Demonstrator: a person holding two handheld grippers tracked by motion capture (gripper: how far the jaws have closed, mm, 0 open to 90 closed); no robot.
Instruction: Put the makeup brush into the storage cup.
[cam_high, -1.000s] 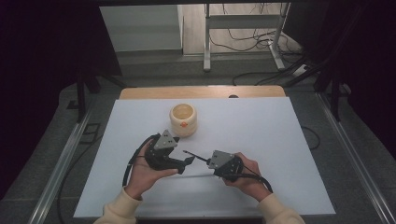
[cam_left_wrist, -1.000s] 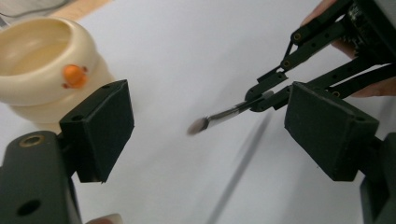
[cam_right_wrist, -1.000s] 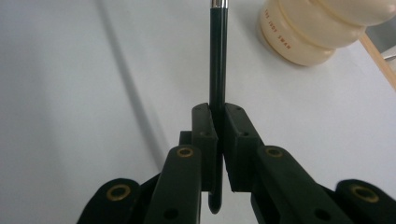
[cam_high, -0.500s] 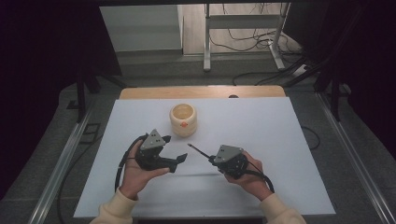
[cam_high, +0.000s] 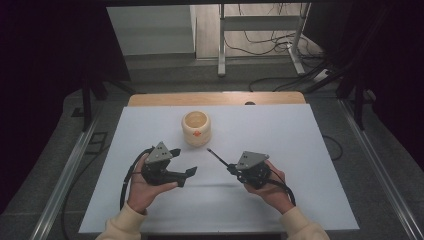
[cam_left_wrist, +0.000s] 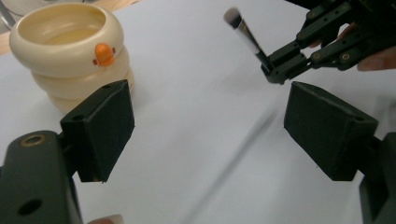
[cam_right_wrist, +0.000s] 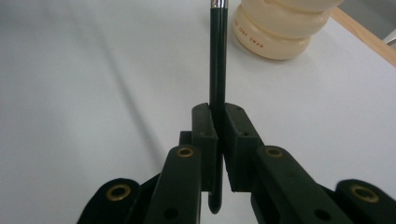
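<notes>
- Currently your right gripper (cam_high: 231, 169) pinches the brush (cam_high: 218, 158) by its black handle; long axis slants up-left, bristle tip toward the cup (cam_high: 196, 128), above the table (cam_high: 300, 150).
- Slim black handle, silver ferrule, pale tip.
- Left gripper (cam_high: 182, 165): 2 jaws spread, nothing between.

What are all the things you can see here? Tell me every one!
Pot: one, cream with a small orange duck mark, far middle of the table.
Brush: one, thin black handle, tip pointing toward the pot, clamped in the right gripper.
Table: one, white top with a wooden far edge.
Metal stand: one, grey, on the floor behind the table.
Left gripper: one, black, fingers open, holding nothing.
Right gripper: one, black, shut on the brush.
</notes>
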